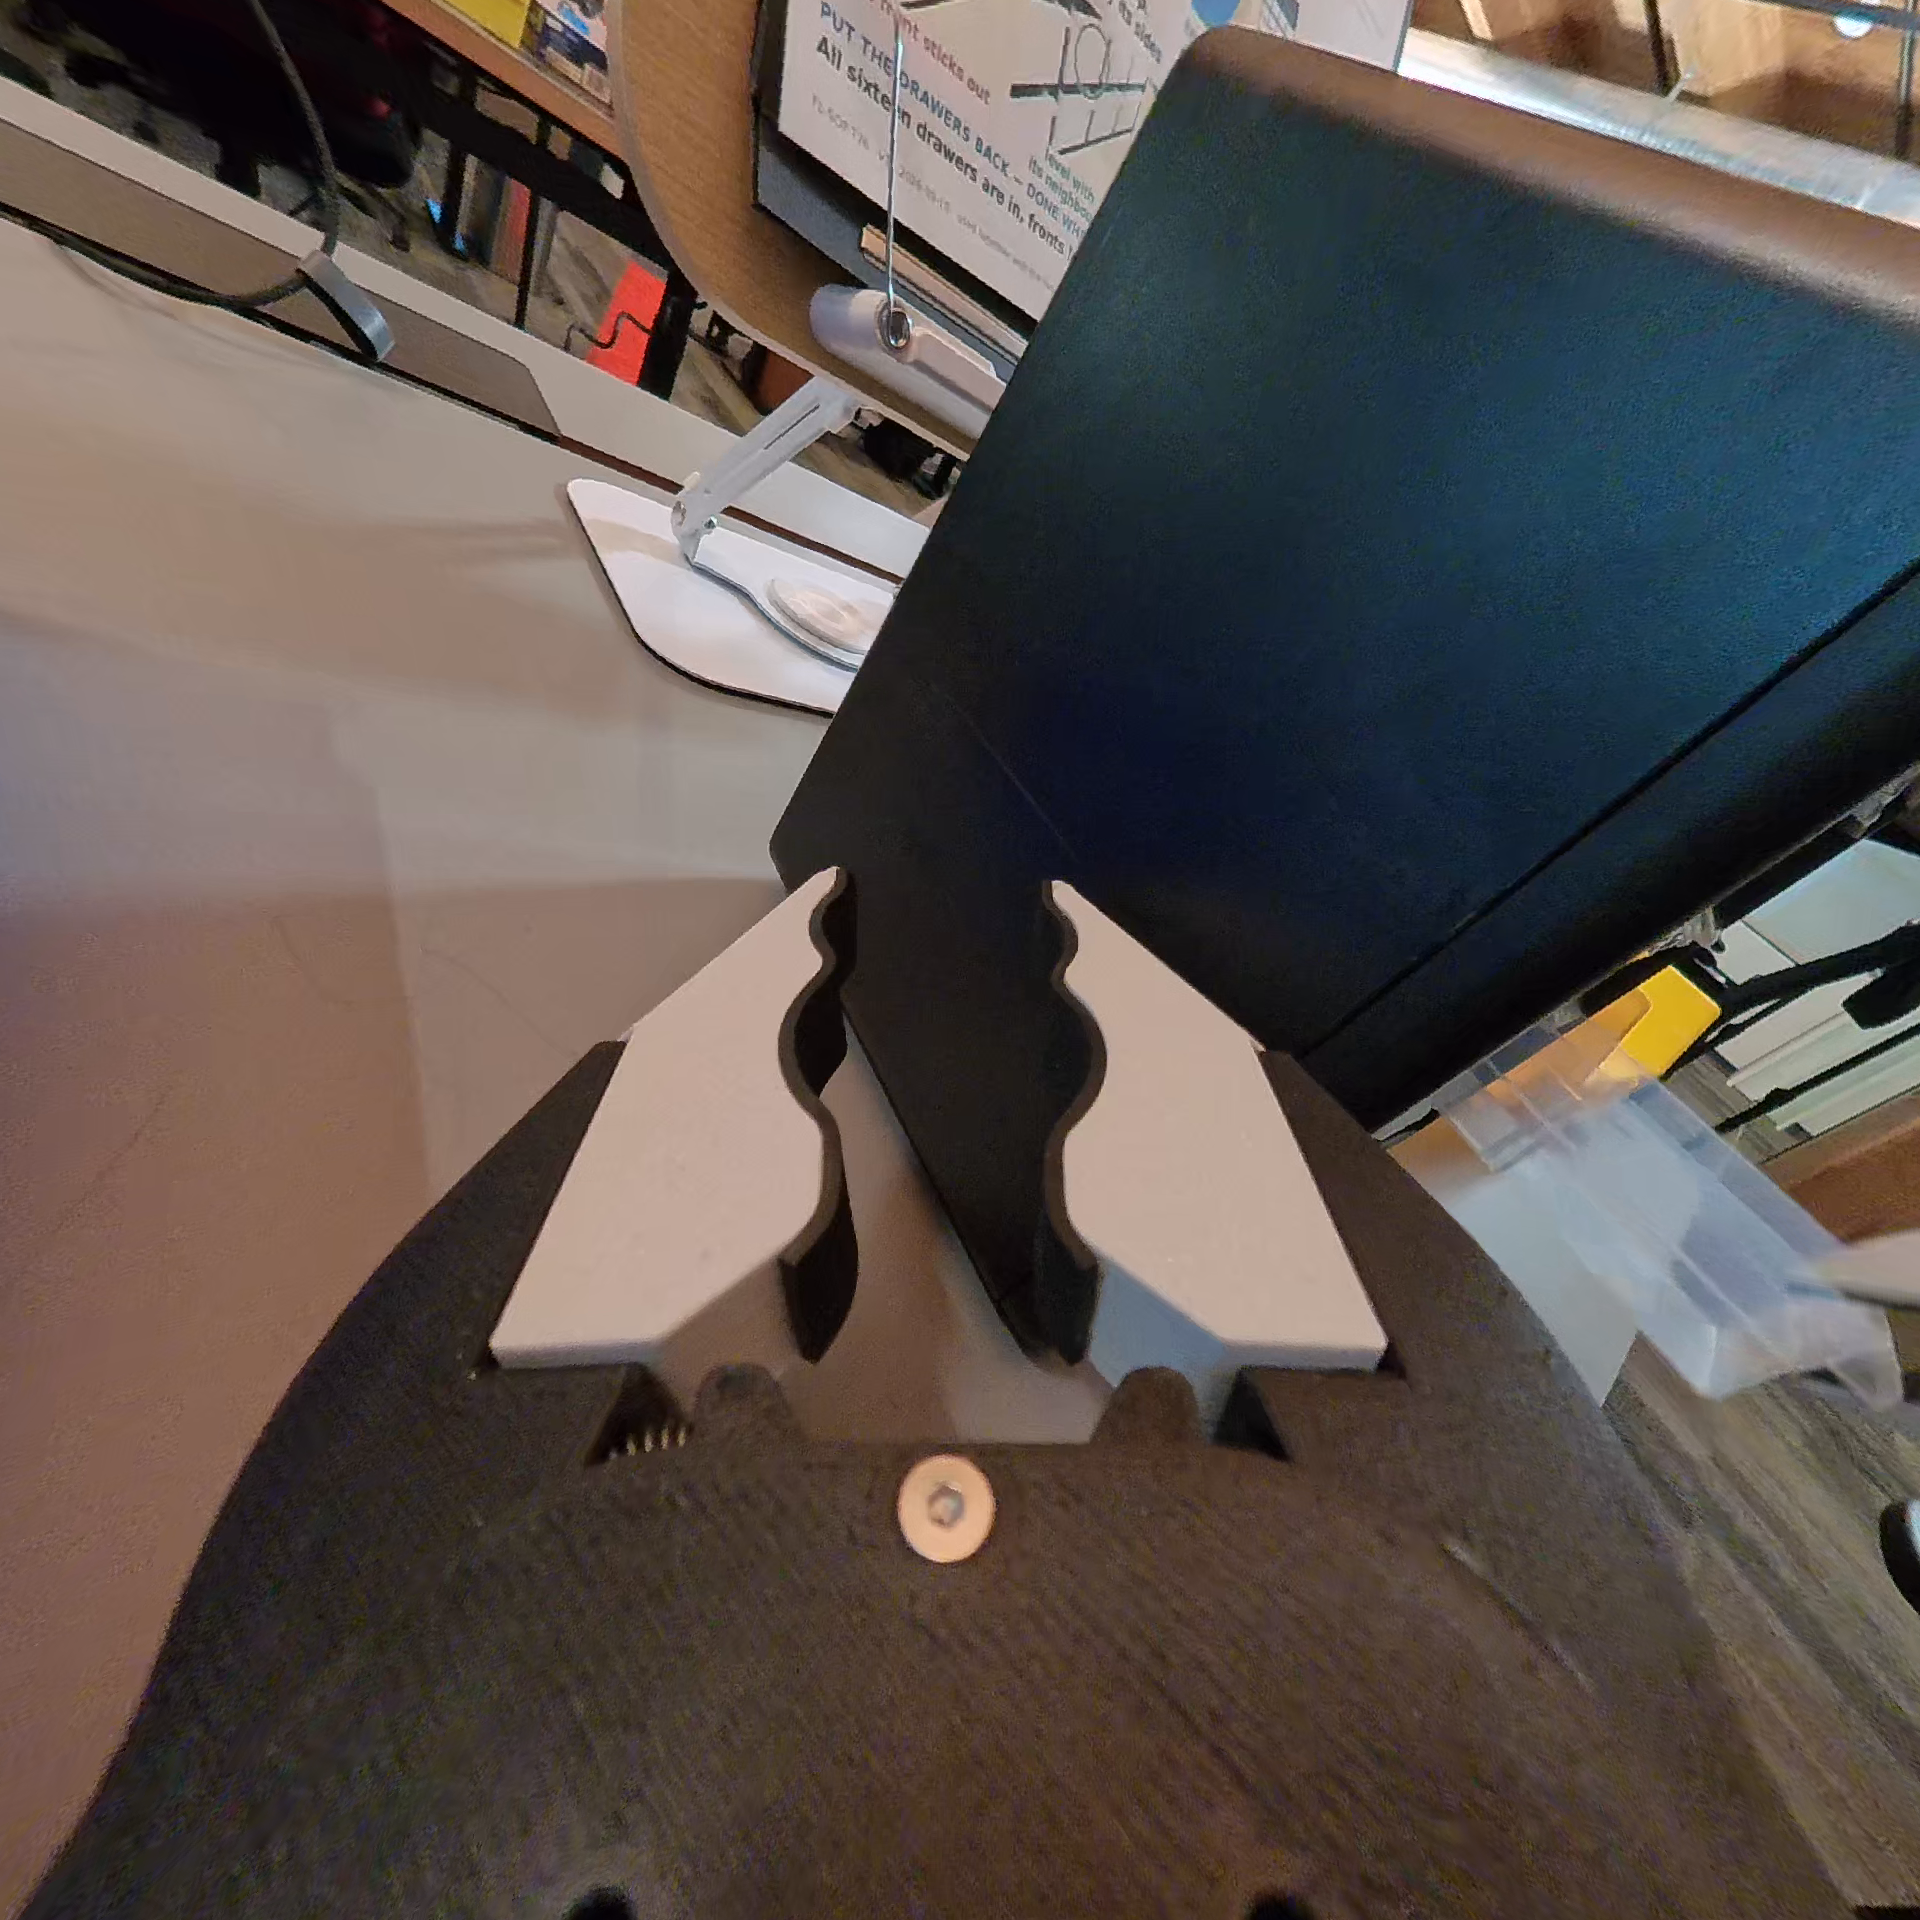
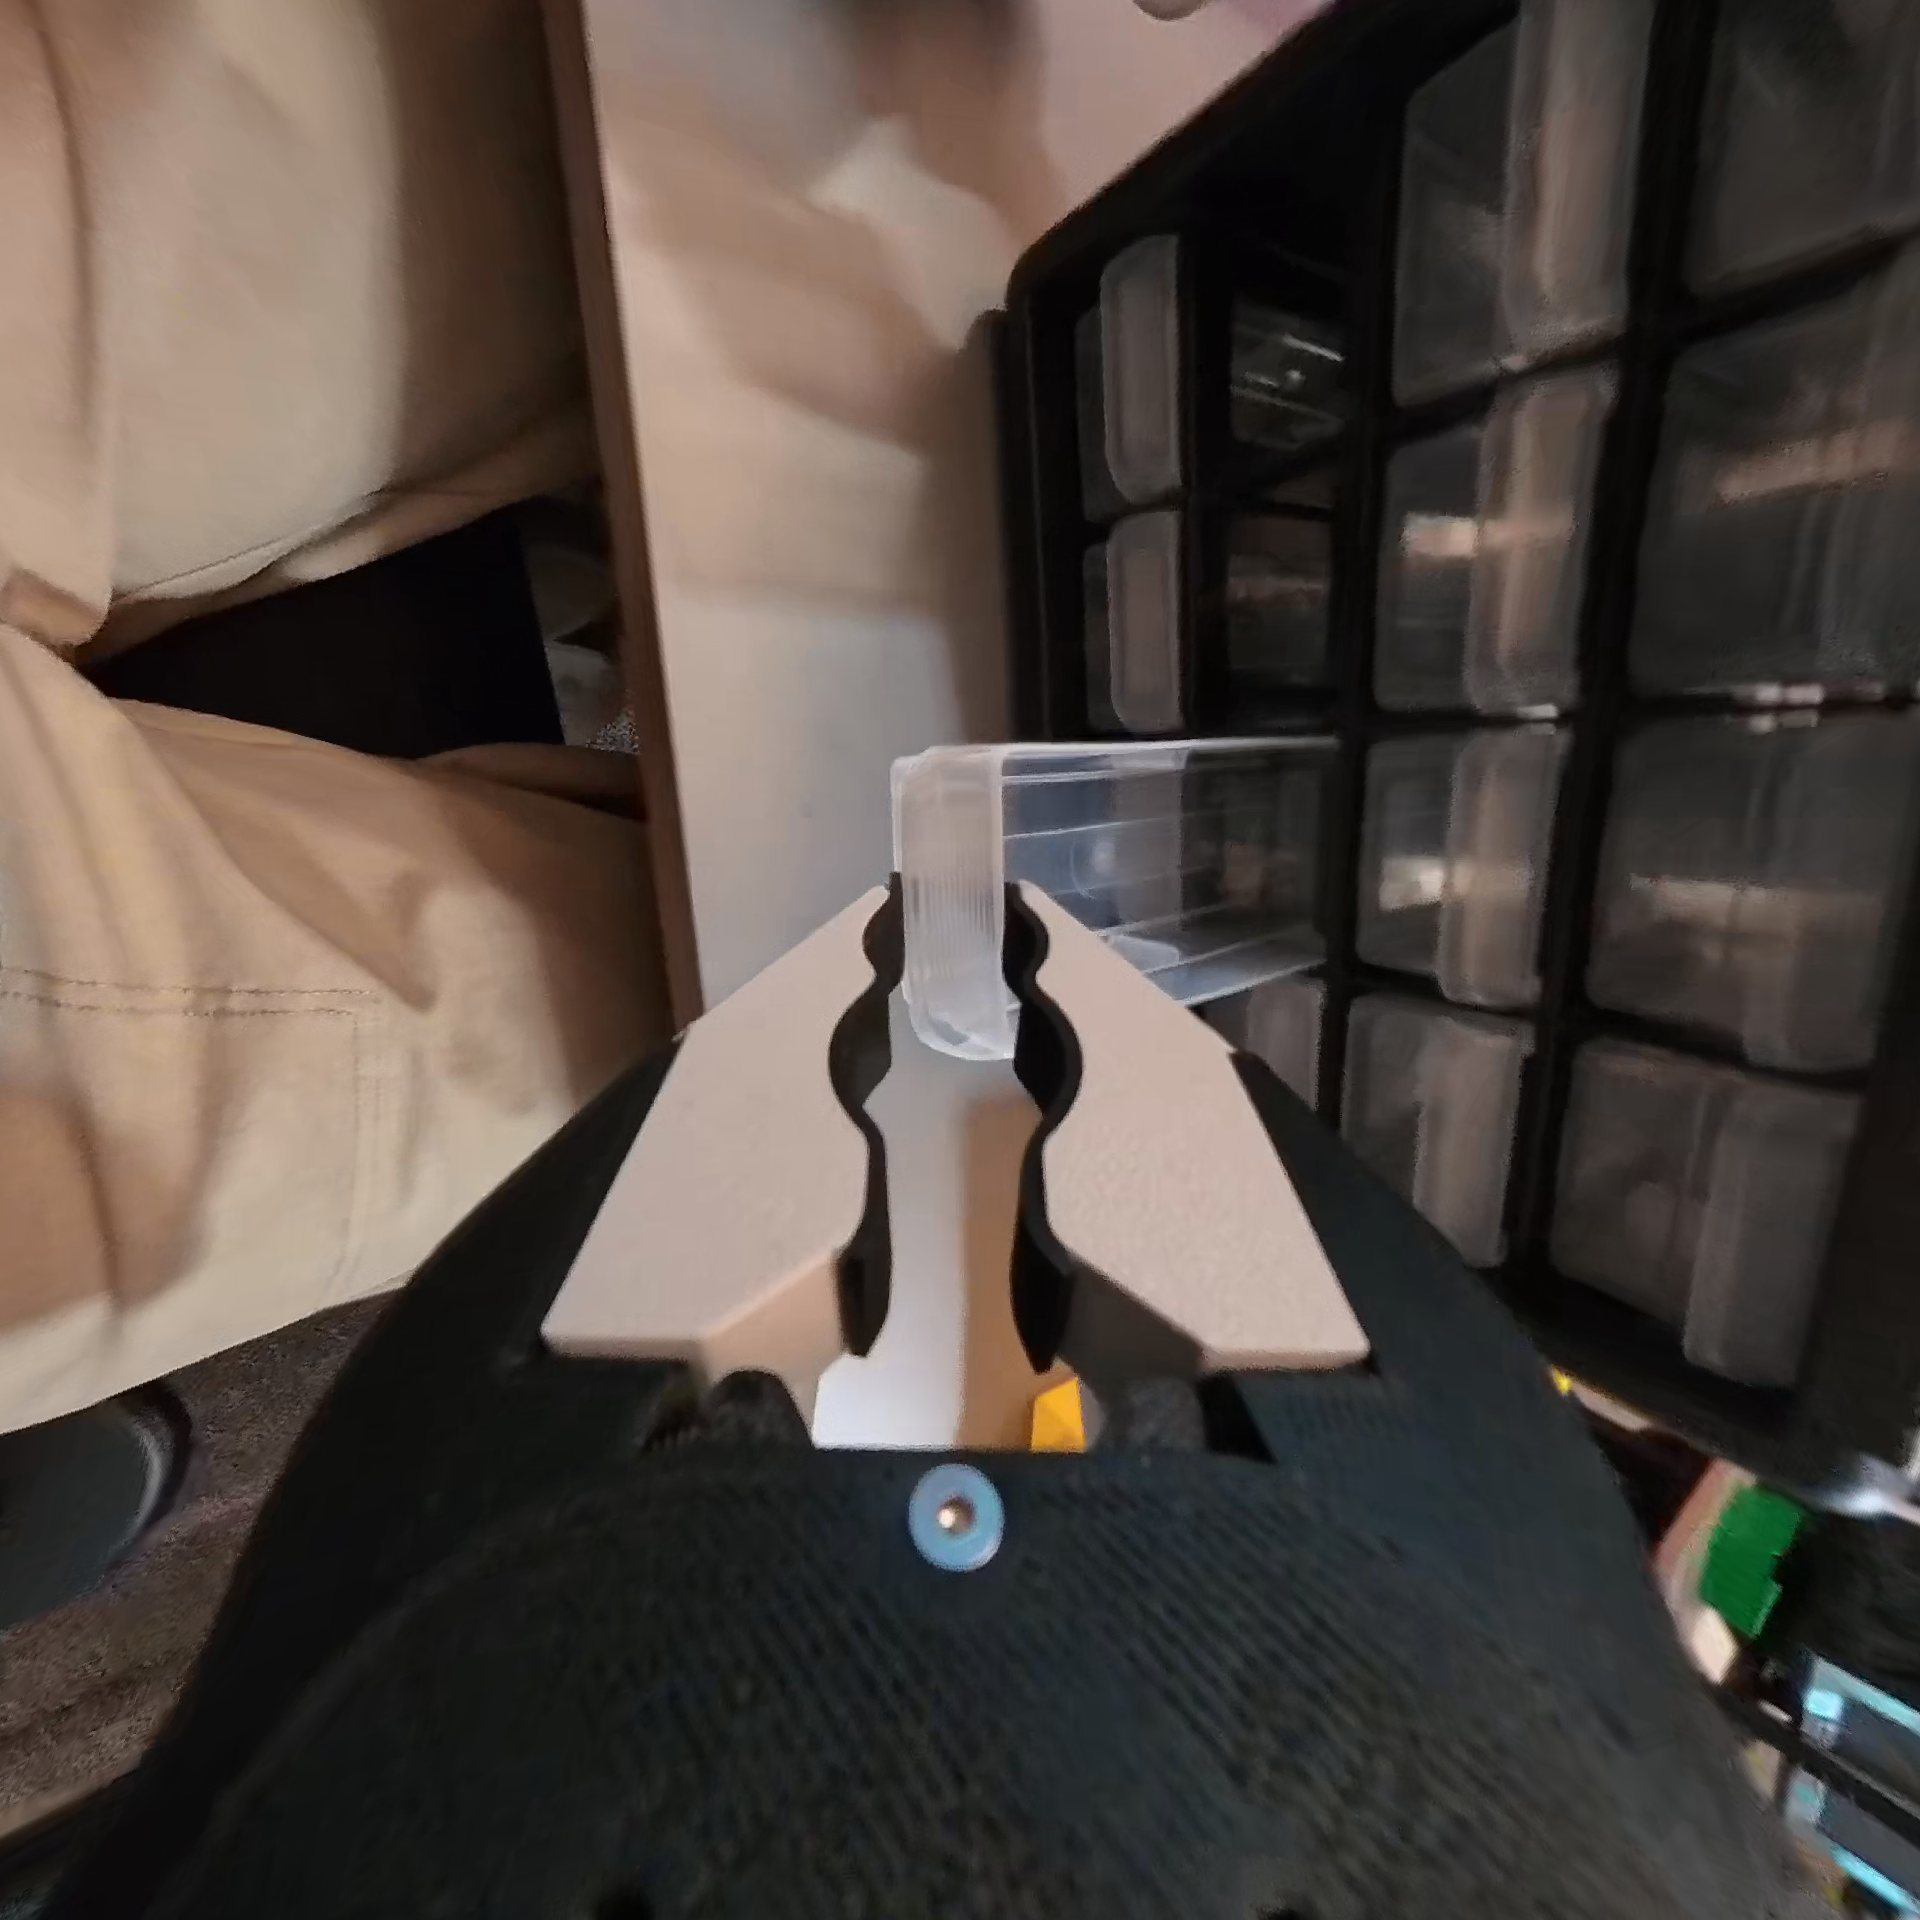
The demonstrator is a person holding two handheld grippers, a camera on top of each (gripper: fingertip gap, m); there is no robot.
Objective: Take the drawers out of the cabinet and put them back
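Observation:
The black drawer cabinet (image 1: 1403,520) stands tilted on the beige table (image 1: 260,831). My left gripper (image 1: 945,894) is closed on the cabinet's lower side edge, which fills the gap between the fingertips. In the right wrist view the cabinet's front (image 2: 1039,520) shows a grid of clear drawers. My right gripper (image 2: 951,904) is shut on the ribbed handle (image 2: 951,935) of one clear drawer (image 2: 1143,842), which sticks partly out of its slot in the left column. The same drawer shows in the left wrist view (image 1: 1621,1226), jutting from the cabinet's front.
A white stand (image 1: 727,582) with a printed sheet (image 1: 935,156) is behind the cabinet. A person's beige trousers (image 2: 260,935) are beyond the table edge (image 2: 623,520). A yellow part (image 1: 1662,1013) and a green object (image 2: 1745,1558) lie near the cabinet.

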